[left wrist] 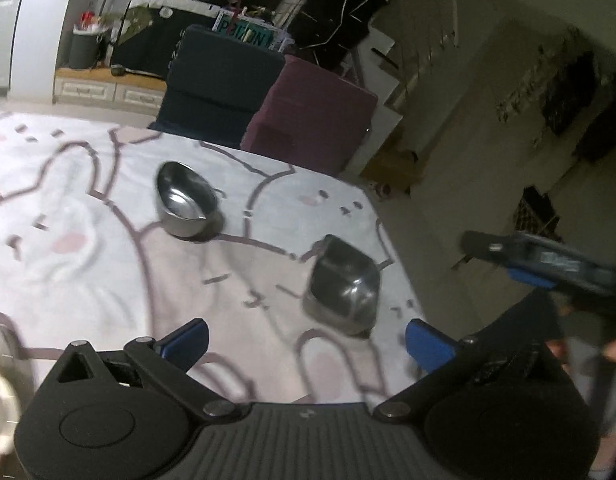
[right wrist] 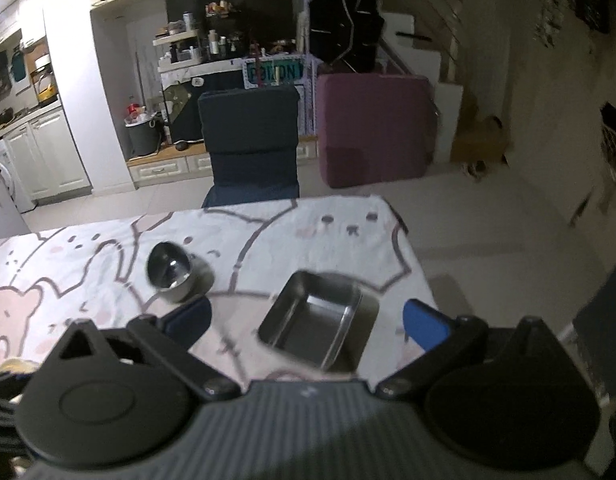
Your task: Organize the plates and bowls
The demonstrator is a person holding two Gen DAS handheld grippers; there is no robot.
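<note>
Shiny metal bowl (right wrist: 176, 276) sits at ten o'clock from the square tray (right wrist: 319, 326). Both the left gripper (left wrist: 306, 338) and right gripper (right wrist: 306, 320) are wide open, holding nothing. A fast grab could knock the tray off the tabletop (right wrist: 268, 232) edge.

On the table (right wrist: 339, 220), covered by a bear-printed cloth, only two obstacles are seen: a round steel bowl (right wrist: 176, 276) toward the left and a rectangular steel tray (right wrist: 319, 328) near the right edge. They stand apart, and a bare strip of cloth is left between them. Bare cloth is also found behind both, up to the far edge, and widely to the left of the bowl. Nothing is gripped by the left gripper (left wrist: 306, 340) or the right gripper (right wrist: 306, 320) (both jaws stand wide, above the cloth). Beyond the far edge, the way is blocked by a dark chair (right wrist: 250, 140) and a purple block (right wrist: 375, 124). To the right of the table, open floor is seen.
</note>
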